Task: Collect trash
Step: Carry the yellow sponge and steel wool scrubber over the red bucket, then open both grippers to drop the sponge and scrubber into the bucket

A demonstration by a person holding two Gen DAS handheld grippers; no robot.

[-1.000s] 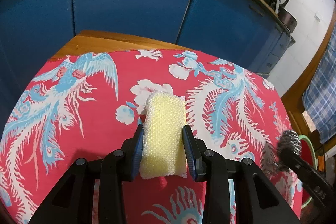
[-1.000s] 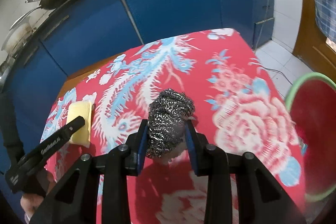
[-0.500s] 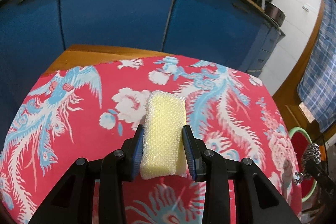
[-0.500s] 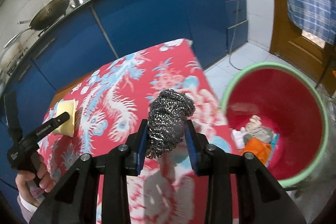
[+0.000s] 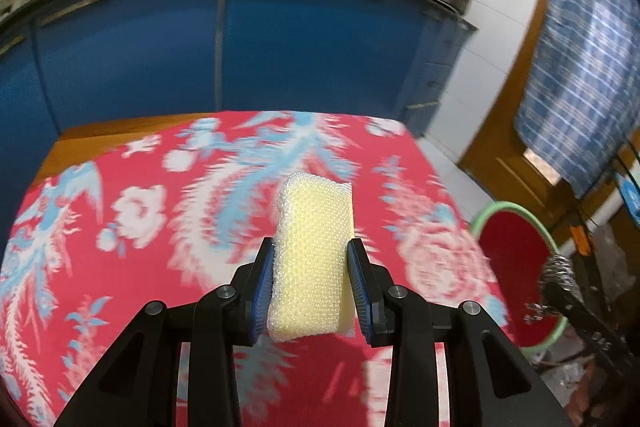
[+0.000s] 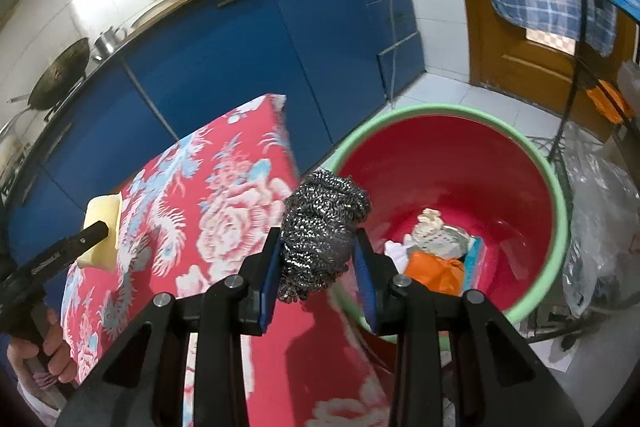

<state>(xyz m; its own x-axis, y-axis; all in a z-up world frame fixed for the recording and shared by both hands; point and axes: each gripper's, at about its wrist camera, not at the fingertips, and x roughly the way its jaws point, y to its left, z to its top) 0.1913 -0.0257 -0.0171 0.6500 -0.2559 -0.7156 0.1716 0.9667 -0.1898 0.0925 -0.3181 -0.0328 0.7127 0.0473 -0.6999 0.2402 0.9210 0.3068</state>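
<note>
Right wrist view: steel scourer [image 6: 322, 233] clamped in right tool [image 6: 317, 275], held at near rim of red bucket [image 6: 562, 195] with scraps inside. Left wrist view: yellow sponge [image 5: 313, 259] gripped by left tool [image 5: 310, 291] above bench with red floral cloth [image 5: 140, 227]; bucket right of bench.

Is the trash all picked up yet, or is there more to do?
Some crumpled trash already lies in the red bucket with the green rim. The right gripper holds a steel wool scrubber near its rim; the left gripper holds a yellow sponge over the table. Both remain to drop.
</note>
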